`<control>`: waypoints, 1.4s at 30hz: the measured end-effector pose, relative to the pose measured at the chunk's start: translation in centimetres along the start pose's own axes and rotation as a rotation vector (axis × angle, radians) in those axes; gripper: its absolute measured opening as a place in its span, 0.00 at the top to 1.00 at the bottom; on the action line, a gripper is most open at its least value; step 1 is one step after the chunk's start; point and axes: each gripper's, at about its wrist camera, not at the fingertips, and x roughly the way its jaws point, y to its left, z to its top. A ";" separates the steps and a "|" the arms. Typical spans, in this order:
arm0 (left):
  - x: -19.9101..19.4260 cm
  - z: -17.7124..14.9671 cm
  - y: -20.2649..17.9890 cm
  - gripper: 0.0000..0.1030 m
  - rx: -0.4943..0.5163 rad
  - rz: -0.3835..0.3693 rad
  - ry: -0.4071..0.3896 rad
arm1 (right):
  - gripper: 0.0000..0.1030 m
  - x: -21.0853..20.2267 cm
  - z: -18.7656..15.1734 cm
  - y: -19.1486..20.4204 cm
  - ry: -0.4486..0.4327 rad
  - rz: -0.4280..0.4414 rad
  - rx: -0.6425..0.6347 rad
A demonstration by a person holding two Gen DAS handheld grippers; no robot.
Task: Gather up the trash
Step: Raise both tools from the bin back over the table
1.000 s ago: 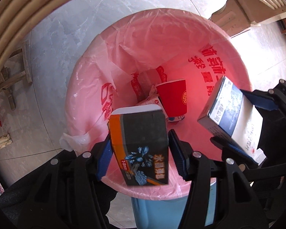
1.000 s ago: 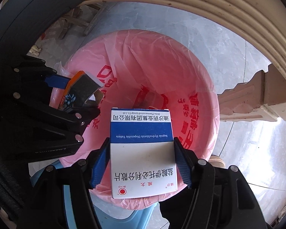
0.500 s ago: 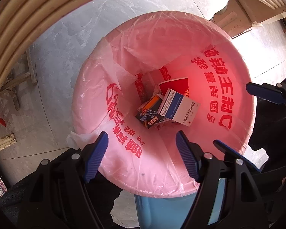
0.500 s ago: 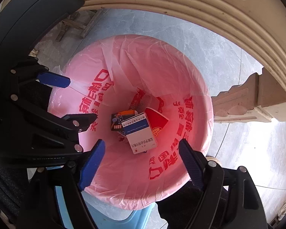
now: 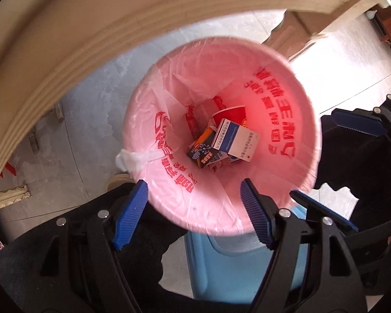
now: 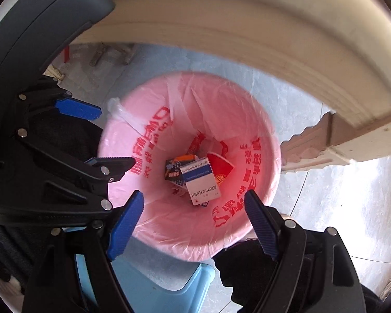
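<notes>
Jaws of left gripper [image 5: 194, 216] and right gripper [image 6: 195, 220] wide apart, empty. White-and-blue cardboard carton [image 5: 236, 140], dark orange-edged cardboard box [image 5: 203, 150] lie far beyond jaws, inside pink-lined round plastic bin [image 5: 153, 120]. Cartons likely light, stiff, crushable; pinch flat faces.

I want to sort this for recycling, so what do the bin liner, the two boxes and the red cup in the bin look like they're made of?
Bin liner: thin pink plastic film, glossy and wrinkled, knotted at the rim.
White and blue box: printed cardboard, flat faces with crisp folded edges.
Dark box with orange edge: likewise printed cardboard.
Red cup: probably coated paper, judging by its thin pale rim.
</notes>
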 end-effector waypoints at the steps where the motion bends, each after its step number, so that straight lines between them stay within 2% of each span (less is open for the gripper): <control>1: -1.5 -0.5 0.1 0.29 -0.006 -0.010 -0.023 | 0.24 -1.3 -0.2 0.2 -0.026 0.005 0.003; 3: -4.3 -1.4 0.6 0.25 -0.027 -0.031 -0.051 | 0.21 -4.2 -0.4 0.5 -0.079 0.013 0.006; 6: -9.1 -1.8 1.4 0.24 -0.060 -0.082 -0.109 | 0.12 -9.1 -0.3 0.6 -0.176 0.021 -0.006; 9: -14.3 -0.8 2.8 0.21 -0.109 -0.068 -0.165 | 0.09 -13.8 0.9 0.3 -0.255 0.008 -0.051; 13: -21.1 2.1 4.7 0.20 -0.183 -0.042 -0.207 | 0.09 -20.2 3.8 -0.5 -0.351 -0.051 -0.132; 16: -26.1 4.6 5.8 0.17 -0.218 -0.026 -0.254 | 0.07 -25.0 6.5 -1.5 -0.415 -0.051 -0.199; 20: -31.8 8.0 6.7 0.14 -0.258 0.024 -0.312 | 0.07 -29.7 10.3 -2.9 -0.456 -0.048 -0.307; 23: -34.5 10.6 7.4 0.12 -0.301 -0.019 -0.324 | 0.07 -31.7 13.3 -4.6 -0.440 -0.040 -0.353; 27: -36.4 13.5 7.6 0.12 -0.366 -0.019 -0.347 | 0.07 -33.3 16.7 -7.2 -0.422 -0.028 -0.423; 30: -36.2 15.9 7.5 0.11 -0.382 -0.027 -0.332 | 0.07 -34.1 19.1 -9.1 -0.387 0.038 -0.466; 33: -35.0 18.2 7.8 0.11 -0.411 -0.031 -0.292 | 0.07 -33.8 21.3 -10.7 -0.366 0.052 -0.495; 37: -32.9 21.8 8.3 0.11 -0.427 0.011 -0.212 | 0.07 -32.3 24.2 -12.8 -0.340 0.050 -0.496; 40: -31.5 23.5 8.9 0.11 -0.438 0.028 -0.205 | 0.07 -30.9 25.9 -14.0 -0.324 0.054 -0.494; 42: -30.3 24.3 9.5 0.11 -0.469 0.005 -0.201 | 0.07 -29.7 26.8 -14.5 -0.306 0.055 -0.513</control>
